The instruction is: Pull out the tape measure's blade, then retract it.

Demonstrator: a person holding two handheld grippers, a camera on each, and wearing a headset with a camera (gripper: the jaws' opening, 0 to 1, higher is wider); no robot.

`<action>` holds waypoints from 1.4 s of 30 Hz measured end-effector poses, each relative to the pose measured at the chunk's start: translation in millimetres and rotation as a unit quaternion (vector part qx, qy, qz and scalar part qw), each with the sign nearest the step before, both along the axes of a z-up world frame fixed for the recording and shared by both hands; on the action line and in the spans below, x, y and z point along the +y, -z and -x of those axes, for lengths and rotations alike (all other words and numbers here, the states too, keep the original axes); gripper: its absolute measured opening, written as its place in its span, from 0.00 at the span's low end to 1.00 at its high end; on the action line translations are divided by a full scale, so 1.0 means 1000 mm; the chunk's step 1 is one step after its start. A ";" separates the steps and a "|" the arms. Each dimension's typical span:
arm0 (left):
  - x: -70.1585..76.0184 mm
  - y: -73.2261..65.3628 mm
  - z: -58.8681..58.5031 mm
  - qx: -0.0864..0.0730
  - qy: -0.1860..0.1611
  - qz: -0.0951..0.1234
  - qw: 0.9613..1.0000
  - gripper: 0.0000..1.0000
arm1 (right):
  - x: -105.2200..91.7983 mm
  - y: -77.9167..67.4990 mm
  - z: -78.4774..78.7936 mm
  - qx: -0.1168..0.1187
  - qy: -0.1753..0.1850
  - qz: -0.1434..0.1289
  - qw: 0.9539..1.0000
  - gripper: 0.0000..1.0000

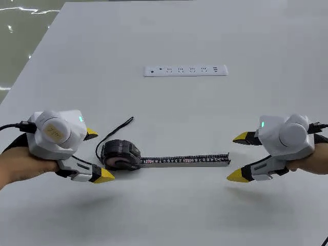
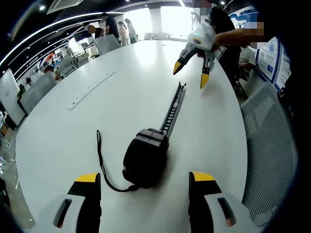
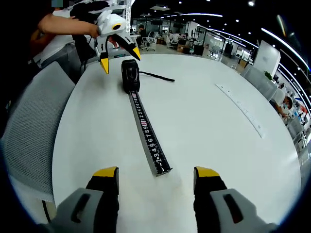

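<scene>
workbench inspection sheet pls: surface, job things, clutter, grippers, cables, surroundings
surface: white workbench top, no marks seen
job's things: black tape measure case lying on the top, its blade pulled out flat; black wrist strap loose beside it
clutter: white power strip at the far side
grippers: left gripper open at the case's back end; right gripper open, facing the blade's tip
cables: black cable behind each gripper
surroundings: grey mesh chair, open office with people

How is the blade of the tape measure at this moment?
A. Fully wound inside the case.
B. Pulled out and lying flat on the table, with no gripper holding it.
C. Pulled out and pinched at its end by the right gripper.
B: the blade lies extended from the case flat on the table, and the right gripper is open, its jaws apart from the blade's end.
</scene>
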State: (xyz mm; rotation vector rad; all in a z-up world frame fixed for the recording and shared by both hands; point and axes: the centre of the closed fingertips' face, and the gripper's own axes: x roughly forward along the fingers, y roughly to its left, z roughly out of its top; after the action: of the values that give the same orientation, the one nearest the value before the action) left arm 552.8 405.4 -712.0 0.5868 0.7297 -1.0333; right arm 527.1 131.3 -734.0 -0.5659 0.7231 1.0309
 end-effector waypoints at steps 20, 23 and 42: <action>0.000 -0.023 0.022 -0.033 -0.116 0.093 0.988 0.85 | 0.000 -0.022 0.017 -0.023 0.114 -0.070 0.991 0.82; -0.001 -0.024 0.025 -0.037 -0.121 0.100 0.987 0.86 | 0.001 -0.024 0.020 -0.029 0.127 -0.078 0.988 0.85; -0.015 -0.036 0.042 -0.056 -0.172 0.143 0.973 0.95 | 0.011 -0.033 0.040 -0.041 0.182 -0.109 0.976 0.93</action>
State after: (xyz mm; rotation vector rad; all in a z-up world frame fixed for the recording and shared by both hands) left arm 510.8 390.2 -676.5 0.2547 0.5463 -0.7573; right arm 487.0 142.0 -701.5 -0.2701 0.6036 0.7288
